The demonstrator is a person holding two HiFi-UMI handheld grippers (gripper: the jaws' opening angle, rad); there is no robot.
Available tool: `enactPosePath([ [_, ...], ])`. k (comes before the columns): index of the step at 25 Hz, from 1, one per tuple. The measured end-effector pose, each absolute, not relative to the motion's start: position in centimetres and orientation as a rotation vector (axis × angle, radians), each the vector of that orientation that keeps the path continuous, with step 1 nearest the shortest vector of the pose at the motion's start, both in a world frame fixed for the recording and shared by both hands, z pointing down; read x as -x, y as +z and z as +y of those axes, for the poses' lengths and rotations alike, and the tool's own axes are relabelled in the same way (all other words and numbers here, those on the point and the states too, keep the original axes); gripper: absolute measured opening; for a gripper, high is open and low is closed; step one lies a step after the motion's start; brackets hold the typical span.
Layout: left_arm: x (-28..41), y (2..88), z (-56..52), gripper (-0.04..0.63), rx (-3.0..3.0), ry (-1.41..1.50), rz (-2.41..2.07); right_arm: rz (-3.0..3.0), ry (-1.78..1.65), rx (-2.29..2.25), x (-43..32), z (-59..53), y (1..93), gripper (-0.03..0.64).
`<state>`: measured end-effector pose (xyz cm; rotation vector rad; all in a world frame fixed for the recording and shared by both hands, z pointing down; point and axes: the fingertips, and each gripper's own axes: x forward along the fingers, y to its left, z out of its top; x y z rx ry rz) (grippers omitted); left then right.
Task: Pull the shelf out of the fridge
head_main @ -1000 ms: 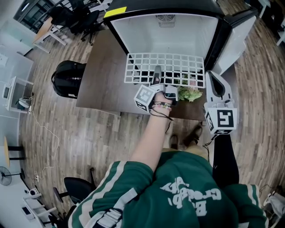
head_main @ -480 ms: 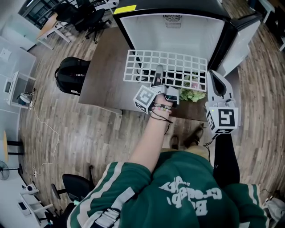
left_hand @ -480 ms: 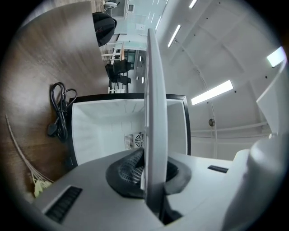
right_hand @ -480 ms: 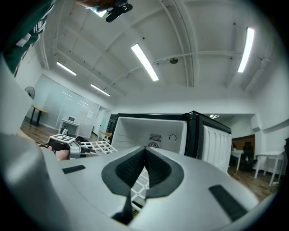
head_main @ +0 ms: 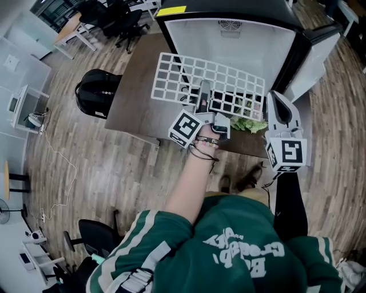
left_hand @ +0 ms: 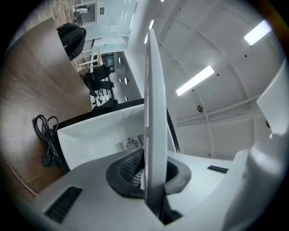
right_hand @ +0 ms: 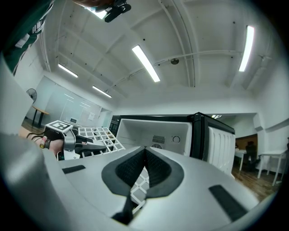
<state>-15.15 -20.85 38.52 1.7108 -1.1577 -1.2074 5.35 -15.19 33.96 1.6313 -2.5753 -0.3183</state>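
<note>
White wire-grid shelf (head_main: 171, 77), clamped in left tongs (head_main: 203, 88)

Black bag (head_main: 94, 93) beside brown table (head_main: 136, 86)

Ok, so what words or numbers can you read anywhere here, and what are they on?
Nothing reads clearly enough to quote.
White lettering on the green shirt: upside down and creased, too warped to read.
The yellow label on the top edge of the fridge: too small to read.
The left marker cube and right marker cube: black-and-white square patterns, no letters or numbers.
</note>
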Motion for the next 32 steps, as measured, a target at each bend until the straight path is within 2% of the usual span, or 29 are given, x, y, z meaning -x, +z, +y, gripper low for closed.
enactPosePath([
  [32, 14.8, 34.0, -18.1, 0.037, -2.277, -0.638, -1.656, -2.629, -0.267, -1.639, -5.2, -16.5, 33.6, 0.009],
])
